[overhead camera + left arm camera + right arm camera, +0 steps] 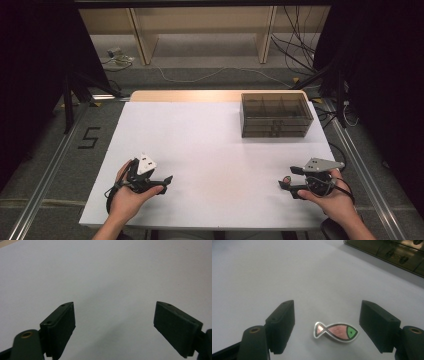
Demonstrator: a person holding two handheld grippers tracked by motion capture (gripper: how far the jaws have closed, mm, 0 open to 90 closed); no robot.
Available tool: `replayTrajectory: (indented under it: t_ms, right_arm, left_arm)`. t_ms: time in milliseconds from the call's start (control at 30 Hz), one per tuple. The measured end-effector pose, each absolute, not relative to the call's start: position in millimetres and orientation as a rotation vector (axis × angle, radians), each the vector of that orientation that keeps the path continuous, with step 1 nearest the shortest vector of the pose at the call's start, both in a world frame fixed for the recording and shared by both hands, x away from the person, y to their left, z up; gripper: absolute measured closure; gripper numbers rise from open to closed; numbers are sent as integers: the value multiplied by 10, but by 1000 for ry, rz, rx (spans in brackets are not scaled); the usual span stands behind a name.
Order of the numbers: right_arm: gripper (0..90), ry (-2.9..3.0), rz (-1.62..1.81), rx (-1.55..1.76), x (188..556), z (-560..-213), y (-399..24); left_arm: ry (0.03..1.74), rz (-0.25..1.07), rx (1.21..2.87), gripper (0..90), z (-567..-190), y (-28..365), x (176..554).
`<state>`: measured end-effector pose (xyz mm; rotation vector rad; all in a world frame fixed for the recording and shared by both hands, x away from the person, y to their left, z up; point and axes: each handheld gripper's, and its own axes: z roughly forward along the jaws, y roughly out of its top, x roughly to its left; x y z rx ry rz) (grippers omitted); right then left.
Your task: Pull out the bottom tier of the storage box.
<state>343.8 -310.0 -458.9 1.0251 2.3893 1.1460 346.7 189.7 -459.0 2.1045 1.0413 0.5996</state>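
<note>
The fish pin (335, 331) lies flat on the tabletop (287, 272), long axis crosswise between the released right tongs (327, 326), green head toward the right-hand jaw. The smoky drawer box (387, 252) sits well beyond the pin, nothing between them. The left tongs (115, 327) gape, released.

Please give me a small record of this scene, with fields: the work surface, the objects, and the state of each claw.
surface: white table
fish piece: pink with green head, silver rim, lying flat between the jaws of the right claw, untouched
drawer box: smoky, see-through, at far right of table
left claw: open, nothing between its jaws
right claw: open
</note>
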Motion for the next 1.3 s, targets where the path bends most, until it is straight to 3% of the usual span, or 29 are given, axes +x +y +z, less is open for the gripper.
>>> replayTrajectory:
  t_ms: [633,1300]
  right_arm:
    - [339,2339,1054,955,3604,-4547,-3117]
    - [497,2317,598,692,4331,-4689,-2756]
  left_arm:
    - [1033,577,2116,184,-4610,1879,3452]
    - [1047,568,2115,188,-4613,1884,3461]
